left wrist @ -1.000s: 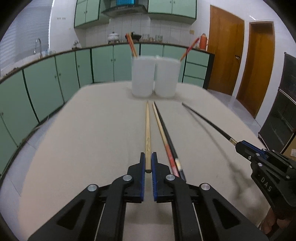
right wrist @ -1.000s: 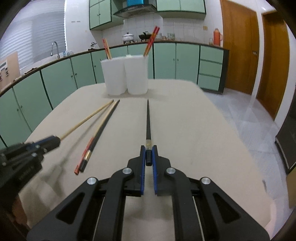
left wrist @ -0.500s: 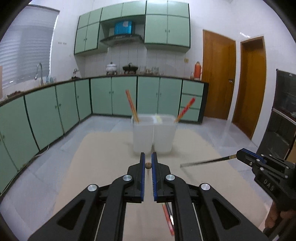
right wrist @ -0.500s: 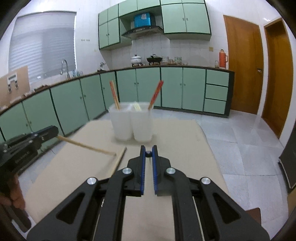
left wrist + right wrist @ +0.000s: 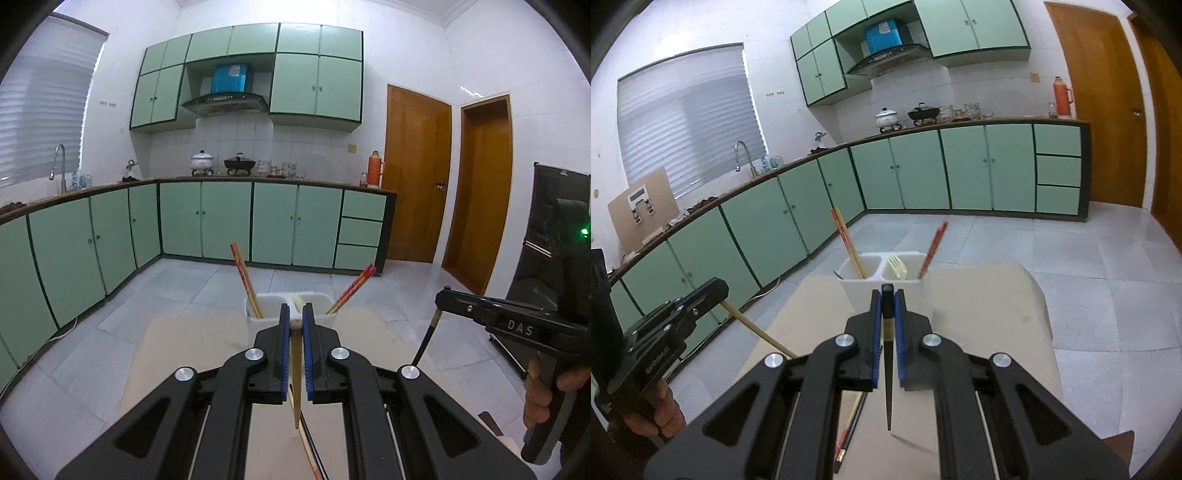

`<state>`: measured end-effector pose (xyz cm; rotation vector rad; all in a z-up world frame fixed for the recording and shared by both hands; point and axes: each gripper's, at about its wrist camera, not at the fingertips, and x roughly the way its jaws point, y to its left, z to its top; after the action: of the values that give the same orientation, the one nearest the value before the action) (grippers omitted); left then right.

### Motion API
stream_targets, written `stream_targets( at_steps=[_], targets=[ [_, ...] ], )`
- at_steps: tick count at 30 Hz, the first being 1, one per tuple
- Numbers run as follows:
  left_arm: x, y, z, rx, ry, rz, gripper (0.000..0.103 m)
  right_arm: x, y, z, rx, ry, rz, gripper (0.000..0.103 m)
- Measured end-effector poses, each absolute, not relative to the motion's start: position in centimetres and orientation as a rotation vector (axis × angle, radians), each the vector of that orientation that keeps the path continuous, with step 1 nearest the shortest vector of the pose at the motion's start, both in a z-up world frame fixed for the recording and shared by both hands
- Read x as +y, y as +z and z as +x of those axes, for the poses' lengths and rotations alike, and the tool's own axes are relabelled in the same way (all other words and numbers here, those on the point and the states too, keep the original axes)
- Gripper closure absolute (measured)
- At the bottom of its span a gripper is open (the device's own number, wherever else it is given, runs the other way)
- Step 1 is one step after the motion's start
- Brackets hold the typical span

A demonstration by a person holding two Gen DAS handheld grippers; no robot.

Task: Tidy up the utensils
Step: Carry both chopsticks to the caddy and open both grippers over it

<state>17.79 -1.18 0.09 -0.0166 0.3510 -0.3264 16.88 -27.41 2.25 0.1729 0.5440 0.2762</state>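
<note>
Left claw: matte black linkage arms, blue pads lining fingers, round silver screws at pivots. Right claw: same build; white "DAS" lettering on side, seen right of left-wrist frame.

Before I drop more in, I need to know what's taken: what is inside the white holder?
The white holder has two compartments: red chopsticks left; a pale fork and another red chopstick right. Their lower ends are hidden by its walls.
</note>
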Motion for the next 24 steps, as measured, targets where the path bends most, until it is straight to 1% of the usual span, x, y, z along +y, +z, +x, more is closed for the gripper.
stream_targets(
  at_steps=[9,19,24],
  targets=[
    [-0.4,2.7,19.2,0.29,-0.336,-0.044,0.097,-27.9,6.3,19.3,0.465,0.299,0.177,0.097],
    [-1.2,7.9,22.6,0.141,-0.32,-0.04,0.097,-27.4,11.8,24.3,0.305,0.263,0.128,0.097],
    [-2.4,9.3,25.6,0.093,-0.306,-0.025,0.097,-26.9,12.3,27.7,0.26,0.221,0.084,0.097]
  ],
)
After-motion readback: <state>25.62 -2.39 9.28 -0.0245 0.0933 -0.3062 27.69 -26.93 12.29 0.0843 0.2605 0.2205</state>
